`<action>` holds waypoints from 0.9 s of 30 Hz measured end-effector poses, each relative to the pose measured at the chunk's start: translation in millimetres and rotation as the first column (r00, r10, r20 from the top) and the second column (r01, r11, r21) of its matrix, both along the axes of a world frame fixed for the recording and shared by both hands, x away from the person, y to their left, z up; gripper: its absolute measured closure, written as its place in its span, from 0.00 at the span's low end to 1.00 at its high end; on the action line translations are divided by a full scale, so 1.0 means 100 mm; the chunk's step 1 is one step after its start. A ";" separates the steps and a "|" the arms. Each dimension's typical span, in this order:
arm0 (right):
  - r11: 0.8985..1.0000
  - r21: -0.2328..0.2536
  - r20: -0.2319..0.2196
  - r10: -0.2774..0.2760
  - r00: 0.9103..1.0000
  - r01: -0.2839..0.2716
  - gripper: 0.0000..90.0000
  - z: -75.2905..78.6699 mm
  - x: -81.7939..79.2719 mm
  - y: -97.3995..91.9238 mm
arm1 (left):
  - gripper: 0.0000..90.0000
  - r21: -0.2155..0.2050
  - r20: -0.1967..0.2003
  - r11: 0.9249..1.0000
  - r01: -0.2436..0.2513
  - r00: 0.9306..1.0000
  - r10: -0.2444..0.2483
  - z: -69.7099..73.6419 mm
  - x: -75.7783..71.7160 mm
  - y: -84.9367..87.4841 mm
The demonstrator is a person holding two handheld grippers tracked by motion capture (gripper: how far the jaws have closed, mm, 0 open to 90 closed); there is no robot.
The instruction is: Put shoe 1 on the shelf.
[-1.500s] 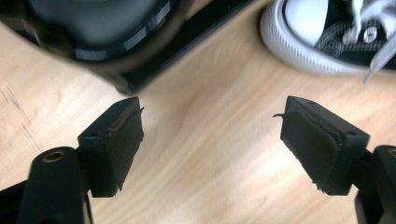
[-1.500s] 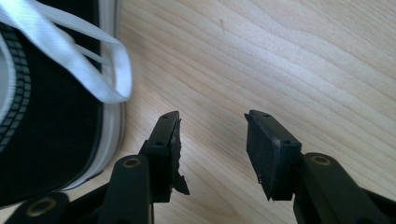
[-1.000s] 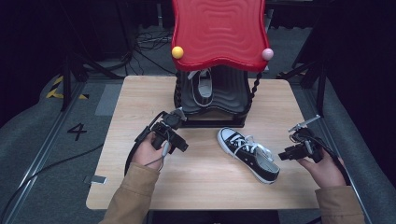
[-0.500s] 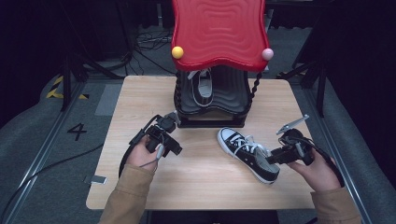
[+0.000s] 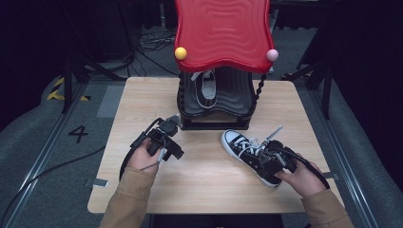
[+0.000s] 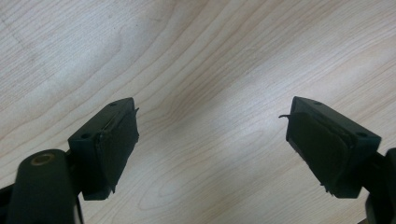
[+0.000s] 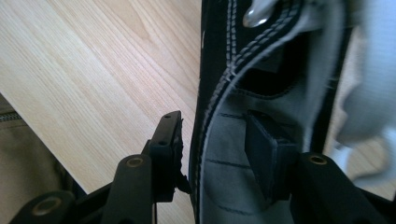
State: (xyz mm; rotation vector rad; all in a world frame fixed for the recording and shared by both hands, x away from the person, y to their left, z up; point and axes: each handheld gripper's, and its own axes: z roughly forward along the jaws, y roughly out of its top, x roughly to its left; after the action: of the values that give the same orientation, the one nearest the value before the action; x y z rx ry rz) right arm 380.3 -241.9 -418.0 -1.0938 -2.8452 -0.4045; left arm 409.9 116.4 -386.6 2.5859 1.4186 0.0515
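A black high-top sneaker (image 5: 239, 144) with a white toe and laces lies on the wooden table (image 5: 204, 190), right of centre. My right gripper (image 5: 265, 159) is at its heel end. In the right gripper view the right gripper (image 7: 215, 140) straddles the sneaker's side wall (image 7: 210, 107), one jaw outside and one inside on the grey lining. Its jaws have just been closing, and a small gap still shows at the outer pad. My left gripper (image 5: 172, 151) hovers left of centre, and in its own view the left gripper (image 6: 212, 135) is open over bare wood.
A rack with a red wavy top (image 5: 223, 33) and a black base (image 5: 214, 119) stands at the table's back middle. A second sneaker (image 5: 206, 90) stands inside it. Cables trail from both grippers. Dark floor and stands surround the table.
My right gripper has moved left and down from the table's right edge onto the sneaker's heel end. The left gripper has barely shifted.
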 end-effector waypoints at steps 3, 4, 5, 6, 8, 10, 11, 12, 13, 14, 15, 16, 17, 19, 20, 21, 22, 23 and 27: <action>0.999 -0.028 -0.022 0.021 1.000 -0.022 0.64 -0.07 0.01 0.07 | 0.19 0.000 0.001 1.000 -0.008 1.000 0.008 -0.01 -0.01 0.03; 0.999 -0.028 -0.022 0.021 1.000 -0.022 0.64 -0.07 0.01 0.07 | 0.19 0.000 0.001 1.000 -0.008 1.000 0.008 -0.01 -0.01 0.03; 0.999 -0.044 -0.013 0.026 1.000 -0.027 0.63 -0.09 0.01 0.10 | 0.19 0.003 0.001 1.000 -0.010 1.000 0.010 -0.01 -0.01 0.04; 0.998 -0.056 -0.014 0.028 1.000 -0.029 0.63 -0.11 0.01 0.12 | 0.19 0.003 -0.002 1.000 -0.011 1.000 0.011 -0.01 -0.01 0.06; 0.998 -0.057 -0.008 0.036 0.999 -0.036 0.64 -0.14 0.02 0.16 | 0.19 0.006 -0.003 1.000 -0.014 1.000 0.014 -0.02 -0.02 0.07; 0.997 -0.061 0.011 0.046 0.999 -0.045 0.65 -0.15 0.02 0.20 | 0.19 0.006 -0.003 1.000 -0.021 1.000 0.021 -0.02 -0.03 0.09; 0.997 -0.051 0.010 0.051 0.999 -0.050 0.65 -0.16 0.03 0.22 | 0.19 0.005 -0.005 1.000 -0.023 1.000 0.023 -0.02 -0.03 0.10; 0.998 -0.052 0.018 0.046 0.999 -0.045 0.67 -0.17 0.03 0.24 | 0.19 0.009 -0.008 1.000 -0.026 1.000 0.026 -0.02 -0.03 0.11; 0.997 -0.065 0.030 0.043 0.999 -0.041 0.69 -0.18 0.04 0.25 | 0.19 0.005 -0.006 1.000 -0.027 1.000 0.027 -0.03 -0.03 0.12; 0.998 -0.061 0.033 0.032 0.999 -0.030 0.69 -0.18 0.05 0.25 | 0.19 0.008 -0.004 1.000 -0.030 1.000 0.030 -0.03 -0.04 0.13; 0.998 -0.054 0.037 0.025 0.999 -0.023 0.69 -0.18 0.06 0.25 | 0.19 0.008 -0.007 0.999 -0.033 0.999 0.033 -0.03 -0.04 0.15; 0.998 -0.054 0.037 0.025 0.999 -0.023 0.69 -0.18 0.06 0.25 | 0.19 0.008 -0.007 0.999 -0.033 0.999 0.033 -0.03 -0.04 0.15; 0.998 -0.053 0.054 0.021 0.998 -0.019 0.71 -0.17 0.07 0.25 | 0.19 0.006 -0.006 0.999 -0.041 0.999 0.041 -0.03 -0.05 0.15; 0.998 -0.061 0.062 0.020 0.998 -0.016 0.71 -0.18 0.07 0.27 | 0.19 0.005 -0.005 0.999 -0.041 0.999 0.041 -0.03 -0.04 0.17; 0.998 -0.066 0.066 0.018 0.998 -0.013 0.71 -0.18 0.07 0.28 | 0.19 0.003 -0.008 0.999 -0.043 0.999 0.043 -0.03 -0.04 0.17; 0.997 -0.070 0.073 0.019 0.997 -0.014 0.72 -0.17 0.07 0.29 | 0.19 0.004 -0.009 0.999 -0.044 0.999 0.044 -0.03 -0.04 0.17; 0.998 -0.068 0.078 0.020 0.997 -0.015 0.72 -0.17 0.07 0.28 | 0.19 0.005 -0.009 0.999 -0.044 0.999 0.044 -0.03 -0.04 0.17; 0.998 -0.068 0.078 0.020 0.997 -0.015 0.72 -0.17 0.07 0.28 | 0.19 0.005 -0.009 0.999 -0.044 0.999 0.044 -0.03 -0.04 0.17; 1.000 -0.031 0.111 0.006 0.994 -0.002 0.73 -0.13 0.06 0.28 | 0.19 0.005 -0.009 0.999 -0.035 0.999 0.036 -0.03 -0.04 0.16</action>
State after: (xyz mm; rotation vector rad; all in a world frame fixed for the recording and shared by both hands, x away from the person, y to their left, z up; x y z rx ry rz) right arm 386.3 -214.1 -431.0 -1.1044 -2.9589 -0.4356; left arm 406.0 132.8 -389.7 2.5680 1.4694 0.0478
